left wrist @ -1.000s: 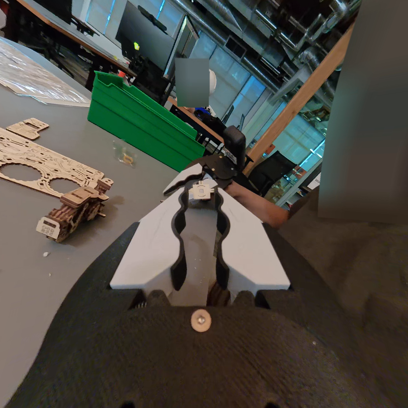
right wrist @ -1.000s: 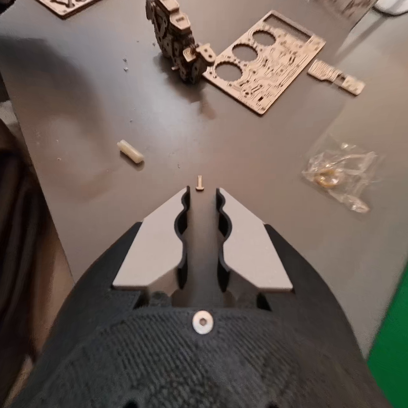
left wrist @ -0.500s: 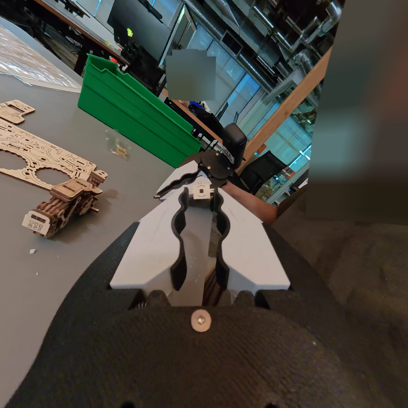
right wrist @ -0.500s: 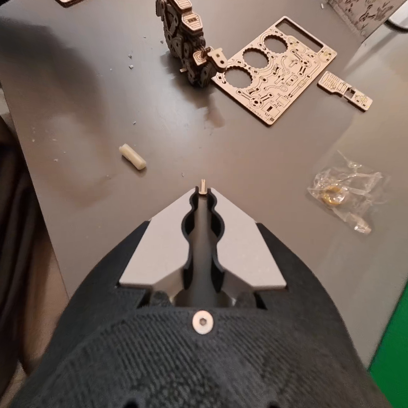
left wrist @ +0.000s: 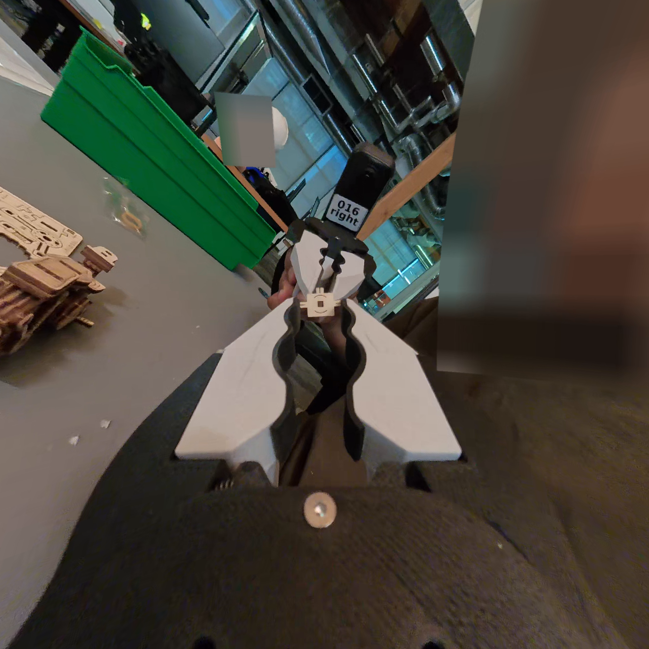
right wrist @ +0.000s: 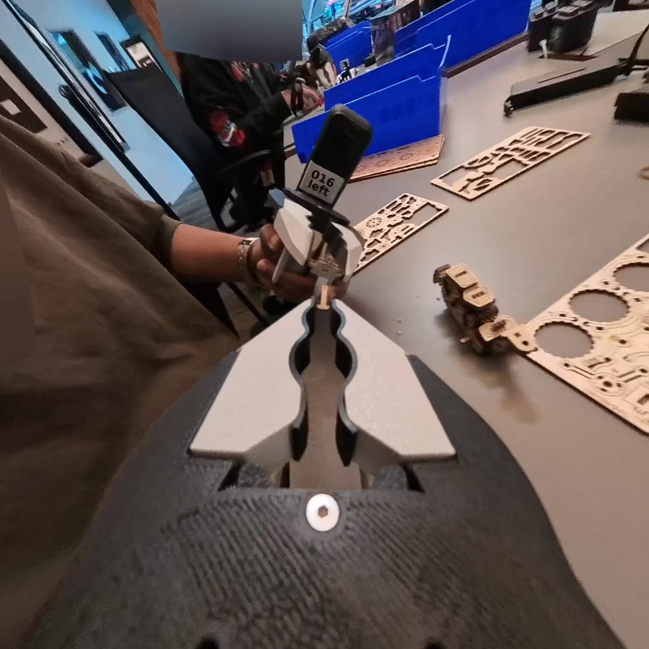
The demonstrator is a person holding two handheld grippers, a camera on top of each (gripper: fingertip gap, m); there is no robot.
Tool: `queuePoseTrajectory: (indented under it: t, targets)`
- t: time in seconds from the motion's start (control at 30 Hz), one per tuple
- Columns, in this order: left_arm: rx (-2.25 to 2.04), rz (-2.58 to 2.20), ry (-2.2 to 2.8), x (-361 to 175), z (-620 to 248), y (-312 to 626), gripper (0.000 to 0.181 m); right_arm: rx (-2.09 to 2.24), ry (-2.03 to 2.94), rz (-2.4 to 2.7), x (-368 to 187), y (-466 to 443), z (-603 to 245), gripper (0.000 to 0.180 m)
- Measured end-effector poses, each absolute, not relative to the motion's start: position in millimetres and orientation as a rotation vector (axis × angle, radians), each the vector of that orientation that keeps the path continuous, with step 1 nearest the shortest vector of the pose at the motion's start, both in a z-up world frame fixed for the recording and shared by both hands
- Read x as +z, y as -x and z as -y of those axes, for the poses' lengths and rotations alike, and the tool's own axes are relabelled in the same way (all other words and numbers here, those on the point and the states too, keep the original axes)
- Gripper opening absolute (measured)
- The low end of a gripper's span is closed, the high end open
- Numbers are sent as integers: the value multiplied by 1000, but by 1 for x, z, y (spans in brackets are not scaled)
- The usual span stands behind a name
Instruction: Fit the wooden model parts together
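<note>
My left gripper (left wrist: 319, 308) is shut on a small flat square wooden piece (left wrist: 319, 305) with a hole in its middle, held in the air over the table's near edge. My right gripper (right wrist: 323, 305) is shut on a small wooden pin (right wrist: 323, 299). The two grippers face each other tip to tip, the pin just short of the square piece (right wrist: 325, 268). The right gripper also shows in the left wrist view (left wrist: 325, 277), the left gripper in the right wrist view (right wrist: 318, 246). A part-built wooden model (right wrist: 469, 305) lies on the grey table (right wrist: 456, 246), also in the left wrist view (left wrist: 38, 291).
Laser-cut wooden sheets (right wrist: 593, 337) (right wrist: 397, 224) (right wrist: 509, 161) lie on the table. A green bin (left wrist: 147, 147) and a small clear bag (left wrist: 126, 214) are behind the model. Blue bins (right wrist: 386, 105) stand at the far side. A person's arm (right wrist: 210, 253) holds the left gripper. The grippers are tip to tip, or close to it.
My right gripper shut on the pin on the table, lifted it and swung up to face the left gripper. My left gripper kept hold of the square piece and turned toward it.
</note>
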State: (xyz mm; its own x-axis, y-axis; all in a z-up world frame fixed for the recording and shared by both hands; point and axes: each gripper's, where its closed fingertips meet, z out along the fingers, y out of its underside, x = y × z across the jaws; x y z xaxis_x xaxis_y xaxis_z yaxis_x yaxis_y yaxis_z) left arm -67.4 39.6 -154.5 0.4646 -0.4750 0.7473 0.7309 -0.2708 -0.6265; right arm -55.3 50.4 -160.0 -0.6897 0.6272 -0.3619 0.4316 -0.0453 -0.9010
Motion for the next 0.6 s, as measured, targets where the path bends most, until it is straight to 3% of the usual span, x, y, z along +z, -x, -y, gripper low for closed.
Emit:
queuePoseTrajectory:
  t: [0.03,0.6]
  targets:
    - [-1173,230,1439,-155,-40,65,20,1847,1167,2051,-161,55,-49,5]
    - [-1069,36,1593,-167,-38,38,20,2084,1230,2100,-178,39,-36,4]
